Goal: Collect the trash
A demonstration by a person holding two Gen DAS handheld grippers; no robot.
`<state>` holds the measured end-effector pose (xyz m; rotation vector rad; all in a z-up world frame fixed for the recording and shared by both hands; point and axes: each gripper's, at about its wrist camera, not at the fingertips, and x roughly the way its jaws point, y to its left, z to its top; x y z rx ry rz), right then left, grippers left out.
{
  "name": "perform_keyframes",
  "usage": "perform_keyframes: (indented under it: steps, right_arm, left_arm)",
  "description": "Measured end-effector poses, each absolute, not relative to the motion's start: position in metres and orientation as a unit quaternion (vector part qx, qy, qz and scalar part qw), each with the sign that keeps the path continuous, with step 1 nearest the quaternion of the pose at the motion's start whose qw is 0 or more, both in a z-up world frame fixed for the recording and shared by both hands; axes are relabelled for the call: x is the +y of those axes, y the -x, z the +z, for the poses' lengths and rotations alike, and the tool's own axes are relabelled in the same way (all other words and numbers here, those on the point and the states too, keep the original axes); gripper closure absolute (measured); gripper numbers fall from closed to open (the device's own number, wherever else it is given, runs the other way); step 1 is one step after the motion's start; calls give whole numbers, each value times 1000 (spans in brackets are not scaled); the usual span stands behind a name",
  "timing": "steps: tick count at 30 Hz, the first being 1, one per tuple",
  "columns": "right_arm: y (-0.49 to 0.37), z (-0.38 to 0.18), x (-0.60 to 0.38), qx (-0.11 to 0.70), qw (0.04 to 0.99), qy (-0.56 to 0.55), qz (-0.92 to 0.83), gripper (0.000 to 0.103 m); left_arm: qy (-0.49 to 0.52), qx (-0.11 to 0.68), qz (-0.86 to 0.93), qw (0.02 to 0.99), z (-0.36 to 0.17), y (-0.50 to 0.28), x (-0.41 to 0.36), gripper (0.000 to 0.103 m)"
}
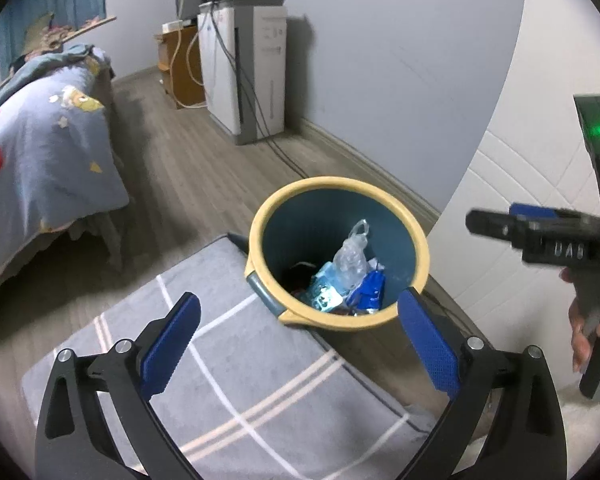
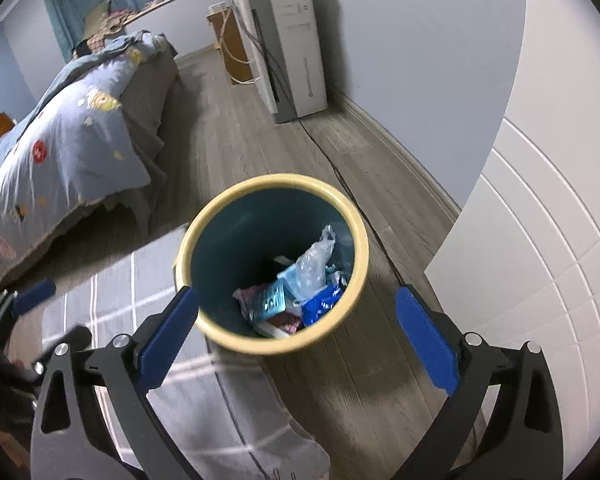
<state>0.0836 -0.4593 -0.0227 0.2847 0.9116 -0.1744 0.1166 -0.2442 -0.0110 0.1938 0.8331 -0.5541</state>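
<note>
Right wrist: round yellow-rimmed plastic bin (image 2: 220,336)

bin (image 1: 400,216): teal inside, pale yellow rim
rug (image 1: 260,380): grey with white and peach check lines
quilt (image 2: 72,140): light blue with red and yellow prints
left gripper (image 1: 300,342) pads: blue
floor (image 2: 236,140): grey-brown wood grain

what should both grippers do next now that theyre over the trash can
Probably pull both away to look for more litter. The left gripper and right gripper are both open with nothing between the pads, and the wrappers already lie inside the trash can.
</note>
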Motion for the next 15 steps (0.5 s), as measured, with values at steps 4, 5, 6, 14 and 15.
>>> perform_keyframes:
  steps: [4,5,6,14,15]
  right_arm:
    - [-68,-17,-449,436,888,-115,-89,6]
    - [-64,-16,-447,436,889,-114,-88,6]
    - [-62,-16,-446,437,888,-114,-88,6]
    - [-52,-7,-442,417,897,-104,-97,6]
    - [-52,-8,-442,420,896,-104,-97,6]
  left_arm:
    - [-96,389,-241,884,-6,-105,-237,5]
    - [-94,388,-238,885,-6,-104,-235,5]
    - [-91,388,-241,885,-7,-103,-233,5]
    - [-91,387,-236,886,-11,-106,-227,5]
    - [-93,386,-236,887,-12,-106,-226,5]
